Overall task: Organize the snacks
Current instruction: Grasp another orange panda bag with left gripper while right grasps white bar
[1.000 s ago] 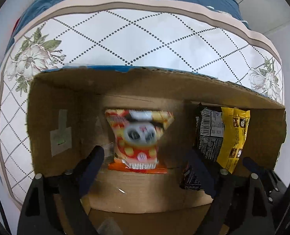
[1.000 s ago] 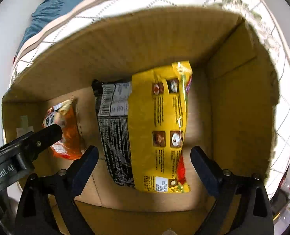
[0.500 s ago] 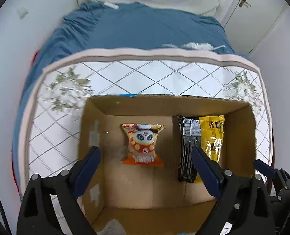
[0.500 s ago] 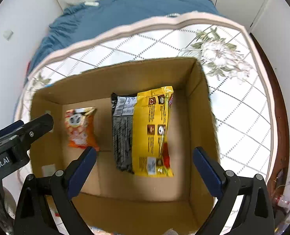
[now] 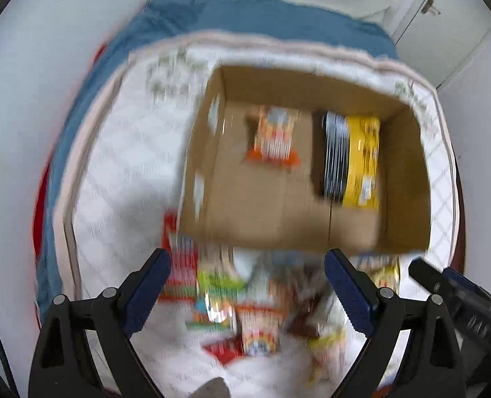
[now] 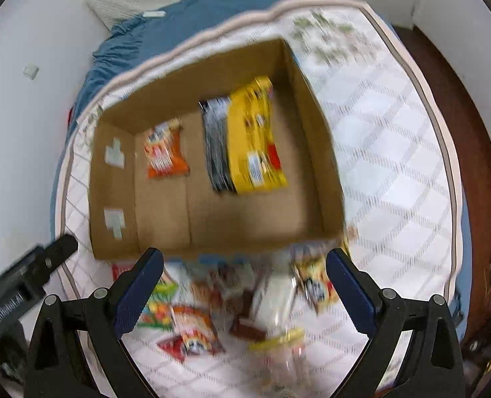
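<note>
An open cardboard box [image 5: 407, 179] [image 6: 315, 152] lies on a white quilted mat. Inside it are an orange snack bag [image 5: 273, 137] [image 6: 164, 154], a black packet [image 5: 333, 152] [image 6: 217, 149] and a yellow packet [image 5: 363, 162] [image 6: 253, 139] side by side. A blurred pile of loose snack packets [image 5: 252, 308] [image 6: 232, 305] lies on the mat in front of the box. My left gripper [image 5: 247, 283] is open and empty above the pile. My right gripper [image 6: 245, 282] is open and empty above the pile too.
The mat [image 5: 122, 172] [image 6: 388, 165] covers a bed with a blue sheet [image 5: 245, 13]. A white wall is on the left and a cupboard door [image 5: 444, 23] at the back right. A dark wooden floor [image 6: 470, 139] lies right of the bed.
Both grippers have pulled back and up out of the box. The box now sits farther away and the pile of loose snacks in front of it has come into view.
</note>
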Demonstrator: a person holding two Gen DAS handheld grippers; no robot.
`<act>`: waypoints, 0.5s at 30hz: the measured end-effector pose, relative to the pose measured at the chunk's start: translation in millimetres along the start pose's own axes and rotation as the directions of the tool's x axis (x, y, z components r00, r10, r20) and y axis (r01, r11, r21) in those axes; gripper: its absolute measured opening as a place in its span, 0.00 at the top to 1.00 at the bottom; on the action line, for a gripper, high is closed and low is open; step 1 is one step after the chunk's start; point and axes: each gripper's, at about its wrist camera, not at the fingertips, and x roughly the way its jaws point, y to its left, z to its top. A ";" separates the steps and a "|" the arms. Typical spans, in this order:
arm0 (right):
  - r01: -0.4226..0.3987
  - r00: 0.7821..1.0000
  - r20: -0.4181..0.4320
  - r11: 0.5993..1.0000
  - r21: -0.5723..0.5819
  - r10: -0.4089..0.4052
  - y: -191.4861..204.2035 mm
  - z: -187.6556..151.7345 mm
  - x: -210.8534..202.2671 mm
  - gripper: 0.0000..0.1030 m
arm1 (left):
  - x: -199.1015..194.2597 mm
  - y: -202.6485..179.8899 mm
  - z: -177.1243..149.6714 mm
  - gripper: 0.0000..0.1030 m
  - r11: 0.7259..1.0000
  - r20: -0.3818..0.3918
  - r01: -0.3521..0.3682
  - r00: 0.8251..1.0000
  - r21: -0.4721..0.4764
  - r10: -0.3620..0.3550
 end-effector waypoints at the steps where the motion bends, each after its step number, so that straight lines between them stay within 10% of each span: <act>1: -0.001 1.000 -0.016 1.000 0.011 0.001 -4.7 -6.6 4.8 0.02 | 6.7 3.8 -11.4 0.08 1.000 -0.033 -0.009 0.999 -0.012 0.008; 15: 0.026 0.939 -0.338 0.971 0.238 0.058 -45.3 -60.1 151.2 0.19 | 132.9 6.5 -90.6 0.08 0.999 -0.355 -0.033 0.935 -0.039 0.017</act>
